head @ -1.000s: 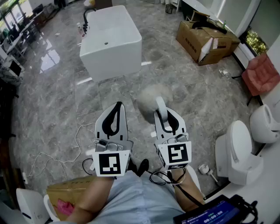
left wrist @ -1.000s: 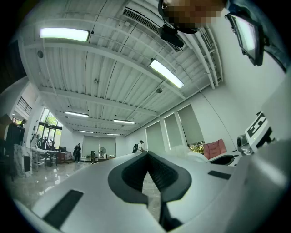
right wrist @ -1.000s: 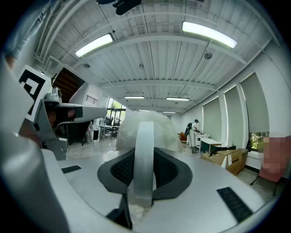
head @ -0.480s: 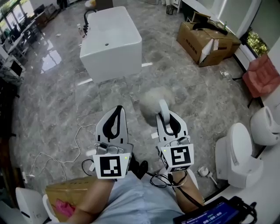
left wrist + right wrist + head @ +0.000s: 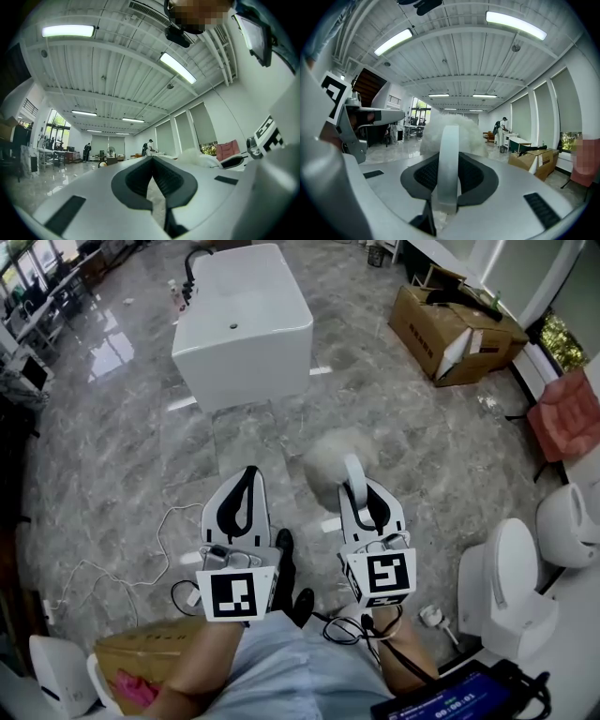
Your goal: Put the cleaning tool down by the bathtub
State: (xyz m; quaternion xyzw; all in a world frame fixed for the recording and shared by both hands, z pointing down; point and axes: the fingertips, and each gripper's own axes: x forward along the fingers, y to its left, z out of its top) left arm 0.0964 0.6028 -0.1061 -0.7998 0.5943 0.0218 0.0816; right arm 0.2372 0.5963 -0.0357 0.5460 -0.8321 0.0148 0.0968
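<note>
Head view: the white bathtub point(image 5: 242, 324) is seen at 12 o'clock, across the marble floor point(image 5: 122, 456) and well apart from both grippers. The duster point(image 5: 323, 457) is found much nearer, at about 1 o'clock from the person. Its fluffy head is pointed toward 11 o'clock, roughly at the tub's near right corner, and its long axis is laid along the line of the jaws. The right gripper point(image 5: 359, 491) is closed on the duster's white handle point(image 5: 351, 468), which in the right gripper view is seen pinched edge-on between the dark pads point(image 5: 476, 176). The left gripper point(image 5: 247, 474), at 11 o'clock, is held with its jaws together on nothing. The tub is judged to lie ahead of the fluffy end, so a forward carry and a lowering by the right hand alone are called for.
</note>
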